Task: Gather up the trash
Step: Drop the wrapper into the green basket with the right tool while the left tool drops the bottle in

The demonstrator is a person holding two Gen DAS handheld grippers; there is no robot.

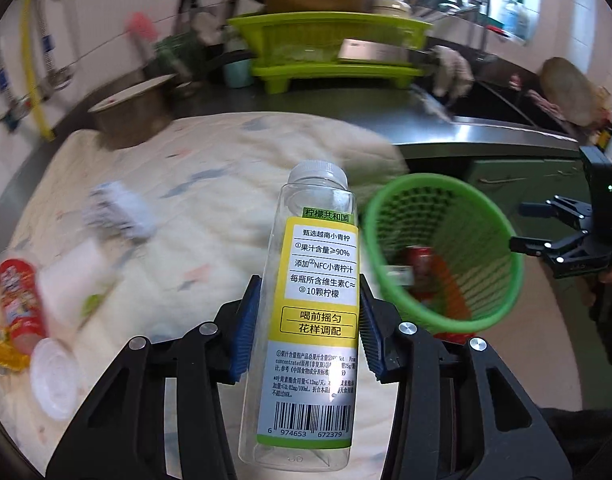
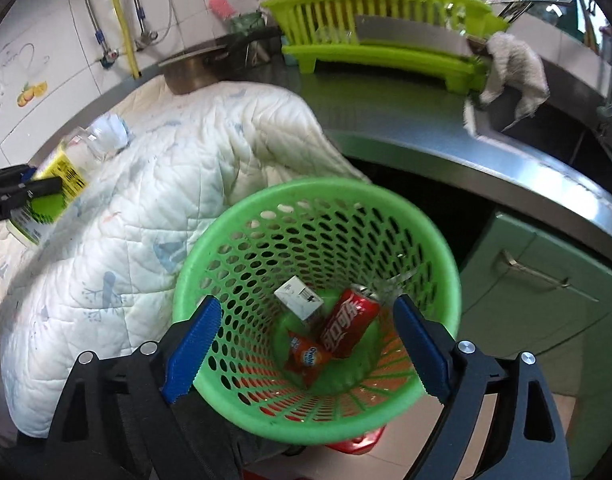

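My left gripper [image 1: 310, 316] is shut on an empty clear plastic bottle [image 1: 318, 280] with a yellow label, held above the quilted cloth [image 1: 193, 168] left of the green mesh basket [image 1: 494, 216]. The bottle also shows at the left of the right wrist view [image 2: 61, 176]. My right gripper [image 2: 306, 344] is open, its jaws on either side of the basket's near rim [image 2: 233, 404] without touching it. In the basket lie a red cola can [image 2: 348, 322], a small white box [image 2: 297, 298] and an orange wrapper [image 2: 306, 356].
On the cloth lie a red snack tube [image 1: 19, 300], a clear lid [image 1: 53, 376], a white carton [image 1: 77, 276] and crumpled paper [image 1: 117, 208]. A green dish rack [image 2: 386, 40], a pot [image 2: 193, 68] and a sink [image 2: 546, 128] stand behind. Green cabinets [image 2: 546, 280] are below the counter.
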